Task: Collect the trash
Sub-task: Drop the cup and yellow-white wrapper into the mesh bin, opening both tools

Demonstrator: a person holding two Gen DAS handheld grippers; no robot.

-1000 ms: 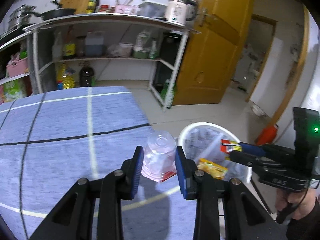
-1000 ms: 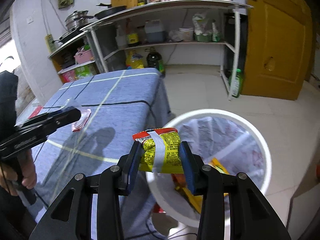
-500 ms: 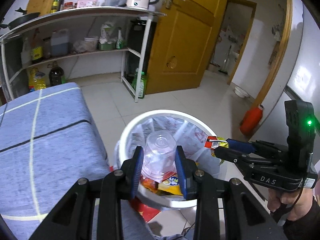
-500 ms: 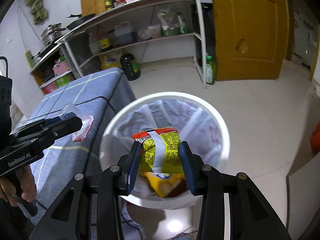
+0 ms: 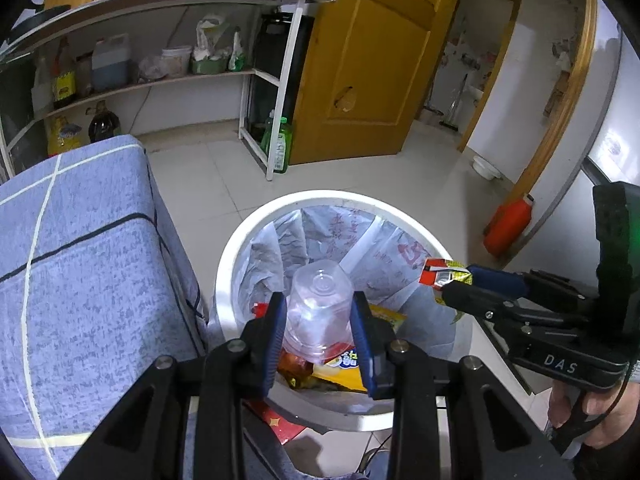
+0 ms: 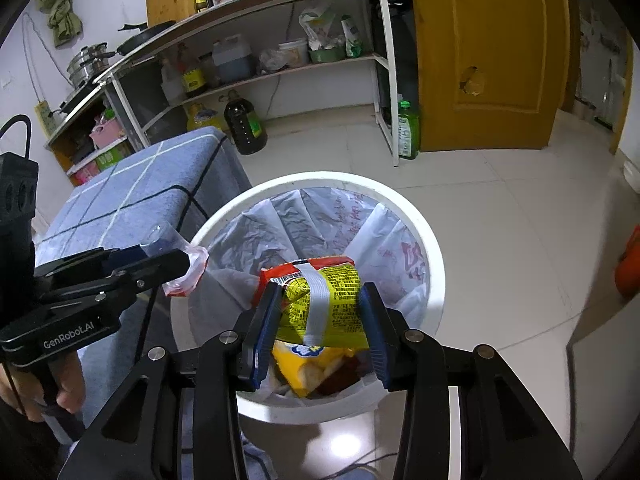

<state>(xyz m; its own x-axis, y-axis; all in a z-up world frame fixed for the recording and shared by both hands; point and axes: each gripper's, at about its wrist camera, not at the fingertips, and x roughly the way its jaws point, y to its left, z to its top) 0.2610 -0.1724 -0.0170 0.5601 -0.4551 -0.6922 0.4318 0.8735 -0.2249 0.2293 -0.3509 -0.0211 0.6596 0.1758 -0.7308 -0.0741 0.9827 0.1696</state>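
My left gripper is shut on a clear plastic cup with a red-edged lid and holds it over the white trash bin. My right gripper is shut on a yellow and red snack wrapper above the same bin. The bin has a white liner and holds yellow and red wrappers. The right gripper shows at the right of the left wrist view, and the left gripper with the cup shows at the left of the right wrist view.
A table with a blue checked cloth stands just left of the bin. A metal shelf rack with bottles and pots is behind. A yellow door, a green bottle and an orange container stand on the tiled floor.
Both grippers moved from beside the table to over the bin, carrying the cup and the wrapper. Both stay shut on their items.
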